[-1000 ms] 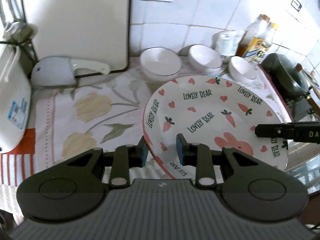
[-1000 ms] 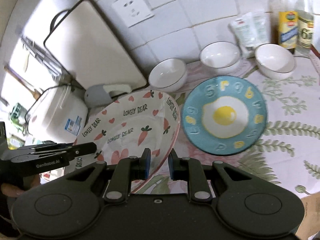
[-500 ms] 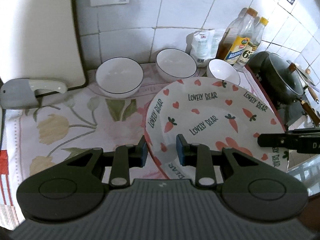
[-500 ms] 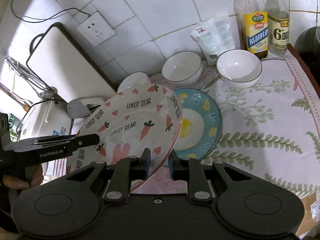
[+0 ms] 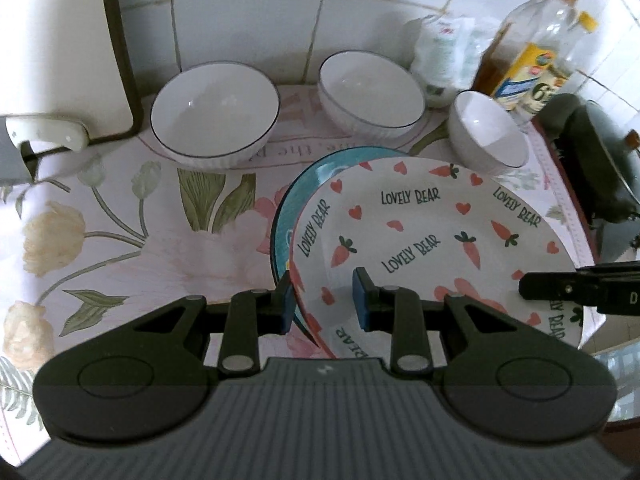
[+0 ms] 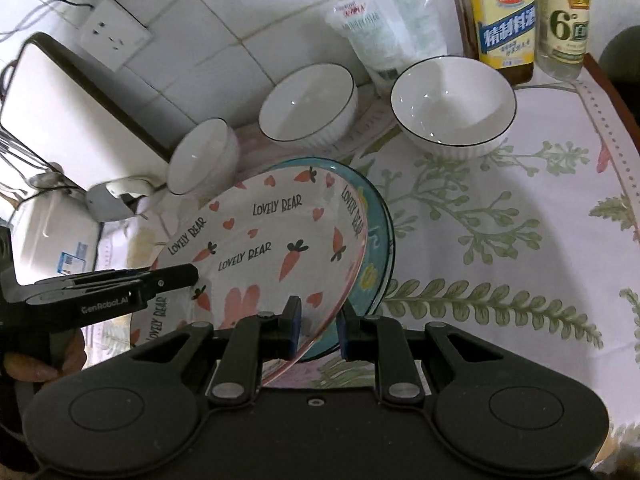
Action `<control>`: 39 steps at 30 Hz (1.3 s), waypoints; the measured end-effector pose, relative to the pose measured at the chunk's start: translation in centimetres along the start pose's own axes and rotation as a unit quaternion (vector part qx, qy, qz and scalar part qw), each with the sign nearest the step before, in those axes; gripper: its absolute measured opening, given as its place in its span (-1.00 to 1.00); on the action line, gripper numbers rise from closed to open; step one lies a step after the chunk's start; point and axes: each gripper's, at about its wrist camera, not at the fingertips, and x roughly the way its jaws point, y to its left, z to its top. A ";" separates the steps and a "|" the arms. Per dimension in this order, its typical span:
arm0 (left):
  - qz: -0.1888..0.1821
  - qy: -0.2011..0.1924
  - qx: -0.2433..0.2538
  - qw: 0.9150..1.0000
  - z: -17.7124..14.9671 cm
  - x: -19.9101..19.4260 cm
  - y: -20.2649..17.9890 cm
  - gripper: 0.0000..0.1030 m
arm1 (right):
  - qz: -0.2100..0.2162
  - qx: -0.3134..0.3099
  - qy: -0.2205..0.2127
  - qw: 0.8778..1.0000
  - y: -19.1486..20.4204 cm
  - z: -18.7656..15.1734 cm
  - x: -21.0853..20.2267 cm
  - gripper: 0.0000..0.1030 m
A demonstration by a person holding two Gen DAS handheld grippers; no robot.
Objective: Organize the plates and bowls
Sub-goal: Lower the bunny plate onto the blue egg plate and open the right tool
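Left gripper [image 5: 322,300] and right gripper [image 6: 318,330] clamped on opposite rims of carrot-print plate [image 5: 420,240], tilted just above blue plate [image 5: 292,208] on floral cloth [image 5: 120,216]. Beyond, three white bowls [image 5: 214,108]; bottles [image 6: 506,16] against tiled wall.

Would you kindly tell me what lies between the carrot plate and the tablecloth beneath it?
The blue plate lies there, flat on the tablecloth, under the carrot plate. Both wrist views show its rim; whether the plates touch is unclear.
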 end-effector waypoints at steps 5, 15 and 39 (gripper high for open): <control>0.002 0.011 -0.010 1.000 0.2 2.0 0.7 -0.47 | -0.005 -0.006 0.017 1.000 -0.6 0.7 2.1 -0.54; 0.016 0.027 -0.009 0.999 0.0 3.2 0.9 -0.47 | -0.004 -0.006 0.038 0.999 -1.2 0.9 4.0 -0.52; 0.049 0.063 -0.029 0.996 0.5 5.3 0.5 -0.49 | -0.084 -0.123 0.018 0.989 1.4 2.0 5.7 -0.32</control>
